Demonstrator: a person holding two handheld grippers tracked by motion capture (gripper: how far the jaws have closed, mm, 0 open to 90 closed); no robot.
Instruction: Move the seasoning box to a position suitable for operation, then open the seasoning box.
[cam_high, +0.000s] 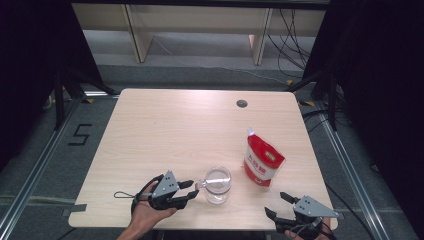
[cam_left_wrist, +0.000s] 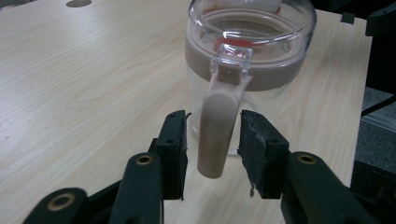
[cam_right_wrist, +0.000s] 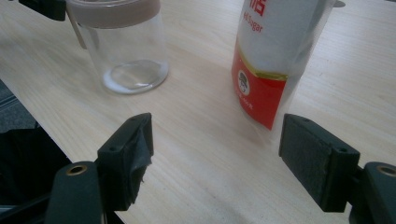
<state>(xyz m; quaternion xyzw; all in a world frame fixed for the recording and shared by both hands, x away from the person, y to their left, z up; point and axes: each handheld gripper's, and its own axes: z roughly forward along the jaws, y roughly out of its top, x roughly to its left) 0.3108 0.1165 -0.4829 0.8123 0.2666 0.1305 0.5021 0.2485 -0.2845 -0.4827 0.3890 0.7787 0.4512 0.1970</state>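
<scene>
Here, left gripper (cam_left_wrist: 212, 156) jaws apart, straddling the glass jar's (cam_high: 218, 185) handle (cam_left_wrist: 217, 133), pads not touching. Right gripper (cam_right_wrist: 215, 161) spread wide near the sugar pouch (cam_right_wrist: 275, 60).

Bright even overhead light, soft focus

Cut-off and unreadable parts
You are seeing the sugar pouch (cam_right_wrist: 275, 56) running off the right gripper view's top edge, its print partly cropped, and the jar (cam_right_wrist: 122, 44) losing its lid there.
</scene>
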